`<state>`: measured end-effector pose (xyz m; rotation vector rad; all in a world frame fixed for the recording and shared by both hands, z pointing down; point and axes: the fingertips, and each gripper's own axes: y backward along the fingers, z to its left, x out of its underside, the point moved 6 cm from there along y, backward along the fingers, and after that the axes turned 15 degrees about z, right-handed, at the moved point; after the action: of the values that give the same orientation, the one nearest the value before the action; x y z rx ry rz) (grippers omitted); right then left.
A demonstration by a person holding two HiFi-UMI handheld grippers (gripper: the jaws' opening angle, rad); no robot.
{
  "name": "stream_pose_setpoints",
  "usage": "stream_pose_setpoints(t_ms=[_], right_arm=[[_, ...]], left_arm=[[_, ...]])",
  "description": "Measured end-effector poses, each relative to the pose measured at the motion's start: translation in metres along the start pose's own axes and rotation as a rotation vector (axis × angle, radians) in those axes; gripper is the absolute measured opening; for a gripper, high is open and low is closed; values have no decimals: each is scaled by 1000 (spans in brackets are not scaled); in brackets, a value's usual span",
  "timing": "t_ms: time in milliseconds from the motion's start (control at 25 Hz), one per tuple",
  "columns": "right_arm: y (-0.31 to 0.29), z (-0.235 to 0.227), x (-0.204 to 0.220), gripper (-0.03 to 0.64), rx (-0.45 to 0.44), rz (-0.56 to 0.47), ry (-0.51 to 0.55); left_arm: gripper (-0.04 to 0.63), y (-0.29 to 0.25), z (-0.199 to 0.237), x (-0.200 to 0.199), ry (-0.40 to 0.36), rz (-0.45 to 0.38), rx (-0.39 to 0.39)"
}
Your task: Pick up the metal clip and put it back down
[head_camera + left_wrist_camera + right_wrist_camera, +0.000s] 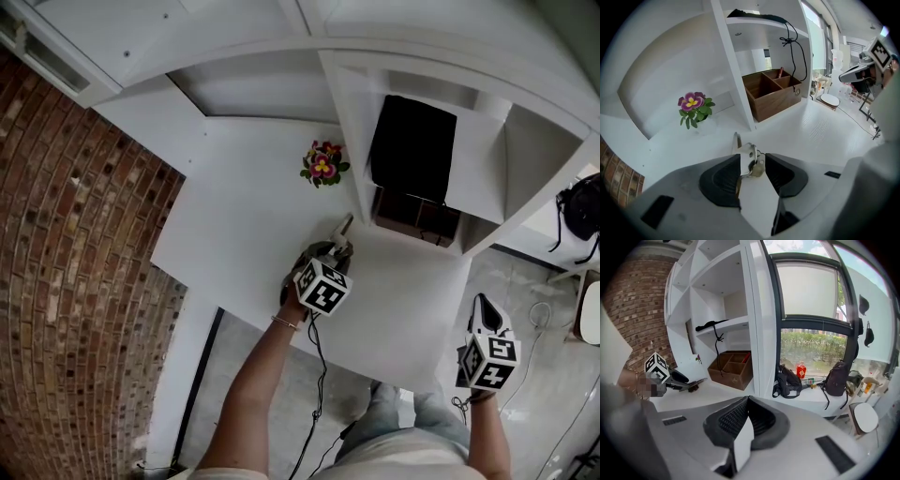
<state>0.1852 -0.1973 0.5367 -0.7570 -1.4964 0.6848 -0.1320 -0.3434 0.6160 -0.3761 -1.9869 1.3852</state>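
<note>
The metal clip (751, 159) lies on the white table (244, 225), its long arm pointing away toward the shelf unit. My left gripper (753, 158) is over it with the jaws spread; the clip sits in the gap between the dark pads (723, 178) and does not look squeezed. In the head view the clip (343, 231) pokes out just beyond the left gripper (332, 253) near the table's middle. My right gripper (484, 307) hangs off the table's right front corner, well away, its pads (736, 420) closed together on nothing.
A small potted flower (322, 165) stands behind the clip. A wooden divided box (771, 93) sits in the shelf bay to the right, under a black object (412, 150) with a dangling cable. A brick wall (66, 234) runs along the left.
</note>
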Motion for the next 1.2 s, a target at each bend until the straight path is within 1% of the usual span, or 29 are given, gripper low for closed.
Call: stream_pose_setpoints(t_ms=[120, 240, 480, 680, 800, 1000, 1080, 1200], right_arm=[[2, 0, -3, 0, -9, -4, 16], [3, 1, -7, 0, -22, -9, 38], [6, 3, -19, 0, -53, -28, 96], [9, 15, -35, 0, -103, -59, 165], [15, 28, -48, 0, -143, -89, 217], [32, 54, -70, 0, -219, -147, 325], [37, 61, -81, 0, -244, -175, 372], [49, 72, -88, 0, -283, -202, 417]], left_arm=[[167, 8, -1, 1, 53, -27, 19], [167, 18, -2, 1, 125, -65, 44], [166, 48, -6, 2, 254, -152, 31], [164, 92, -21, 5, 365, -250, 46], [135, 122, -29, 13, 463, -331, 15], [74, 172, -40, 31, 672, -446, -65], [55, 188, -45, 35, 735, -482, -104], [32, 213, -60, 46, 810, -553, -141]])
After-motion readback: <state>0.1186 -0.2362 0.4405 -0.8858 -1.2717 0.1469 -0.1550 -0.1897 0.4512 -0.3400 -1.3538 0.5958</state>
